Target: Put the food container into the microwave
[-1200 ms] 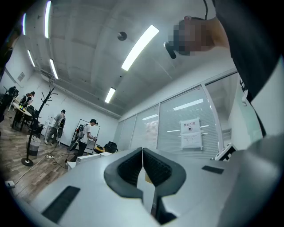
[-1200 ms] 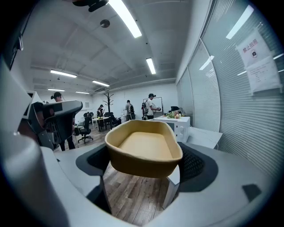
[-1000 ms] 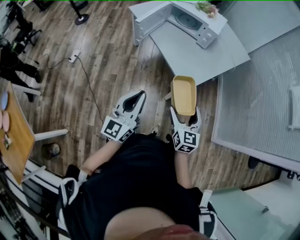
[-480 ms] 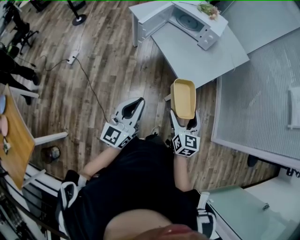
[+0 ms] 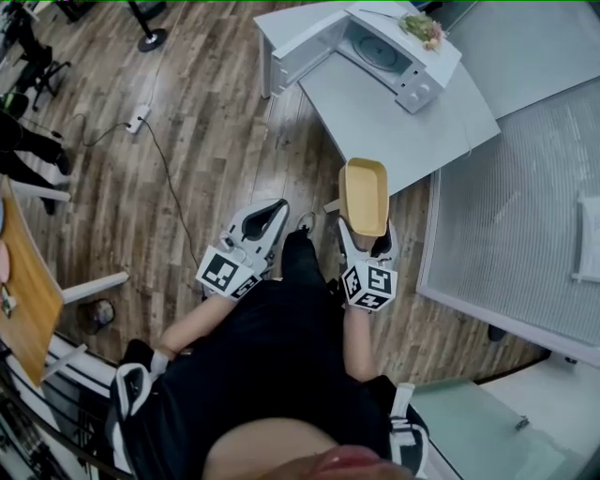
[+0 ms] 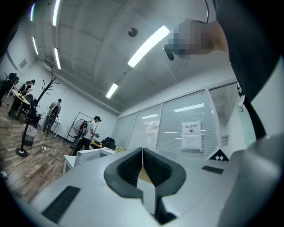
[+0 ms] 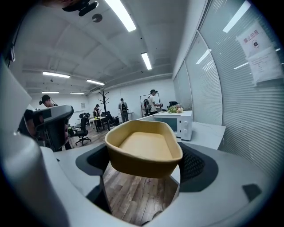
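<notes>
A yellow, empty food container (image 5: 365,195) (image 7: 144,150) is held out over the wooden floor, and my right gripper (image 5: 367,240) (image 7: 144,170) is shut on its near end. The white microwave (image 5: 384,47) (image 7: 175,120) stands on a grey table (image 5: 403,117) ahead, its door (image 5: 302,42) swung wide open and the glass turntable visible inside. My left gripper (image 5: 264,217) (image 6: 142,166) hangs at the left of the container with its jaws pressed together and nothing in them.
A glass partition with blinds (image 5: 525,216) runs along the right. A power strip and cable (image 5: 139,119) lie on the floor at the left. A wooden table (image 5: 23,281) stands at the far left. Flowers (image 5: 419,25) lie on the microwave top. People stand in the background (image 7: 153,101).
The person has stepped a little towards the microwave table; a foot now shows between the grippers. Both grippers keep their pose, the container still held.
</notes>
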{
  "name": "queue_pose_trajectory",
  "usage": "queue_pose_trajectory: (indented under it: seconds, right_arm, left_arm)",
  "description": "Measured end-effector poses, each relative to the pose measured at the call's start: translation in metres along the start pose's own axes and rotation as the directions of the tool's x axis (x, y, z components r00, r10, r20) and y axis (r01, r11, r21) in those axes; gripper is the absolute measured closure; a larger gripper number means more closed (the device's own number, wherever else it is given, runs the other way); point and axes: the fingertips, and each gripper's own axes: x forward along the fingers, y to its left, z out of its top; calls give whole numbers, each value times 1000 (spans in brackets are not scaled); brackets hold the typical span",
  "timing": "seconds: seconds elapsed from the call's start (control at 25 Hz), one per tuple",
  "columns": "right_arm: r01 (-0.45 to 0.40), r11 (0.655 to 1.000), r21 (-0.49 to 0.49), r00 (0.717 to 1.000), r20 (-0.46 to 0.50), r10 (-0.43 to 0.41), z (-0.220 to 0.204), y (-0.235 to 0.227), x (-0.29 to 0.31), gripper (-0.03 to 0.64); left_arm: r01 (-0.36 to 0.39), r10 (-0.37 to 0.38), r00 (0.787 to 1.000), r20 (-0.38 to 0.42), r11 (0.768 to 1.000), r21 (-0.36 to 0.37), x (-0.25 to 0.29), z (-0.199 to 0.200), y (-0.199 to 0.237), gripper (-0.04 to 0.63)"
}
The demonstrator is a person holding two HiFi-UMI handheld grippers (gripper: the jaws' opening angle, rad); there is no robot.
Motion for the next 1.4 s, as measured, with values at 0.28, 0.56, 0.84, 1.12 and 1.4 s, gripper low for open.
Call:
queue_pose_trajectory:
  seconds: [0.28,0.56,0.84,1.12,1.4]
  right_arm:
    - [-54,998,-24,999,7,54,48,-81,128,129]
    - [-95,994,-59,995,-9,94,86,-141,233,127]
    - [-63,994,-84,997,-59,59,84,-182,330,127]
    - [-9,994,-107,995,-96,-1,79,-212,449,127]
    - [74,993,-88,987,-136,-86,61,-253,577,127]
  left_arm:
    - [0,0,1000,18,999,50,146,-5,43,571]
    - [-21,17,998,54,997,69,253,-5,73,571]
    - [-18,15,999,48,998,62,321,-19,111,571]
    - [14,-15,999,49,1000,26,394,-24,167,571]
    - [33,-32,999,-12,999,15,461,-49,225,571]
